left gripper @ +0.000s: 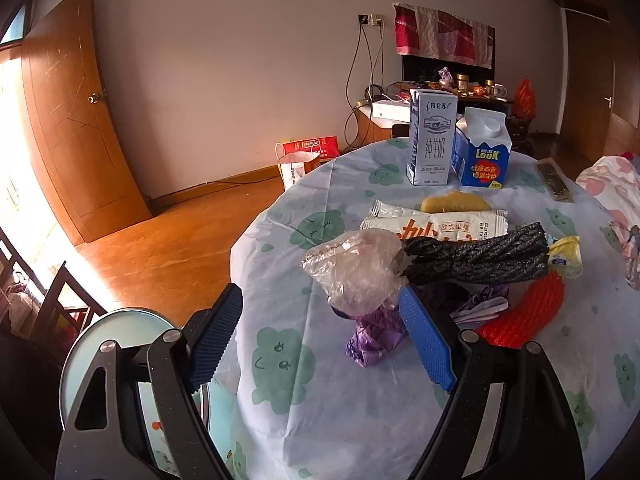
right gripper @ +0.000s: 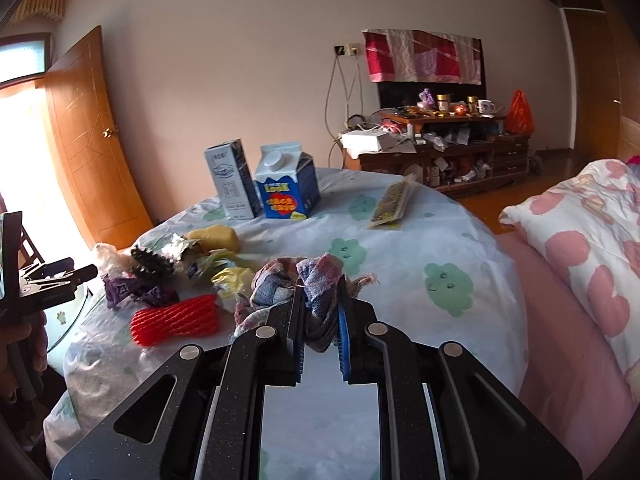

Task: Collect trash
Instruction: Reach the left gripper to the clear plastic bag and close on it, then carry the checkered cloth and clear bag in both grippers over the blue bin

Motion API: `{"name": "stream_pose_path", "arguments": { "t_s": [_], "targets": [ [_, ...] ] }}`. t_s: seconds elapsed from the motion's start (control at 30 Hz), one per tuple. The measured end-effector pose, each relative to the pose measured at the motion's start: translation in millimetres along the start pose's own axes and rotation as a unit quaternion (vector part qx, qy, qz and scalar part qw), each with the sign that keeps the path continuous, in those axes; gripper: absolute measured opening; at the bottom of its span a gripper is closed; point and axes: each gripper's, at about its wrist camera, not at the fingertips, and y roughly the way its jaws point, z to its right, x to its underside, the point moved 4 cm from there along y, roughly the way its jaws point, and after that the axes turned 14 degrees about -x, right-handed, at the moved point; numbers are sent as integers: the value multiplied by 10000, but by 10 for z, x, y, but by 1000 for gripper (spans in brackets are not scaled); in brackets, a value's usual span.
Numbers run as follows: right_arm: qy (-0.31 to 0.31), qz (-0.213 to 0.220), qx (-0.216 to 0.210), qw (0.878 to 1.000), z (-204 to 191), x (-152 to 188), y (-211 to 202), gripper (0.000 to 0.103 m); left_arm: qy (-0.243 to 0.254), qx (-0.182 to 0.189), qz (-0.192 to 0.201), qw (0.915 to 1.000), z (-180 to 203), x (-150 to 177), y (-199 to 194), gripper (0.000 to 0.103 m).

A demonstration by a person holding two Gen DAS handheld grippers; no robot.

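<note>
**A:** What has your left claw (left gripper: 320,332) got?

**B:** Nothing. Its blue fingers (left gripper: 426,344) stand spread wide over the near edge of the surface (left gripper: 304,420), which wears a pale cloth with green clouds. Between them, further in, a clear bag (left gripper: 356,268) sits crumpled on top of a purple wrapper (left gripper: 374,334). I touch neither.

**A:** And moving right from there?

**B:** A black textured wrapper (left gripper: 478,258) lies just right of the clear bag, touching it. Behind it is a long white packet (left gripper: 436,226), and behind that a yellow sponge (left gripper: 454,203). Right of the black wrapper there is a small yellow wrapper (left gripper: 566,254), and in front of that a red foam net (left gripper: 528,312) lies flat. At the back, a tall milk carton (left gripper: 430,140) and a blue LOOK carton (left gripper: 484,148) stand upright side by side.

**A:** Your right claw (right gripper: 320,334)?

**B:** Clenched on a checked rag (right gripper: 316,280). The cloth bunches up above my fingers (right gripper: 343,340) and hangs down between them, over the near part of the surface. The red net is just left of it in the right view, with the yellow wrapper behind.

**A:** Anything further right?

**B:** A flat yellow-patterned packet (right gripper: 394,200) lies apart from the pile, toward the far edge. Beyond the surface's right side is a bed (right gripper: 580,340) with pink bedding.
</note>
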Motion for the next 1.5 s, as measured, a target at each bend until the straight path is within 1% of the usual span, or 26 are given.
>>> {"name": "stream_pose_path", "arguments": {
  "t_s": [0.07,0.1,0.13,0.17,0.23,0.27,0.33,0.43,0.5,0.6,0.77,0.9,1.13,1.3,1.5],
  "targets": [
    [96,10,26,9999,80,-1,22,14,13,-11,-63,10000,42,-19,79,79],
    [138,7,37,9999,123,6,34,14,7,11,-98,10000,59,-28,116,75],
    [157,-4,35,9999,147,16,39,14,-2,65,-124,9999,70,-25,139,62],
    [165,-15,28,9999,153,30,41,14,-3,203,-173,9996,96,-26,166,52],
    [169,-32,-2,9999,153,54,57,14,42,439,-268,9987,158,-20,201,17],
    [152,-43,-22,9999,137,65,64,14,78,512,-262,9983,185,-20,199,14],
    [107,-41,-71,9999,89,69,68,14,114,541,-196,9983,200,-22,165,8],
    [24,-5,-146,9999,-9,44,45,14,94,535,-34,9985,124,-50,43,7],
    [-25,24,-197,9998,-82,21,42,14,51,506,111,9986,22,-76,-69,7],
    [-125,92,-354,9993,-259,-36,28,14,-58,508,225,9984,-149,-96,-212,7],
    [-276,142,-628,9975,-574,-124,62,14,-193,495,406,9978,-448,-27,-449,7],
    [-391,99,-859,9955,-854,-153,167,14,-286,468,429,9976,-629,82,-547,7],
    [-613,-48,-1235,9904,-1371,-129,390,14,-428,283,338,9981,-959,328,-608,7],
    [-722,-128,-1437,9869,-1675,-97,561,14,-538,152,234,9982,-1183,484,-606,7],
    [-883,-201,-1663,9819,-2035,-88,751,15,-613,72,225,9978,-1370,586,-662,7]
  ]
}}
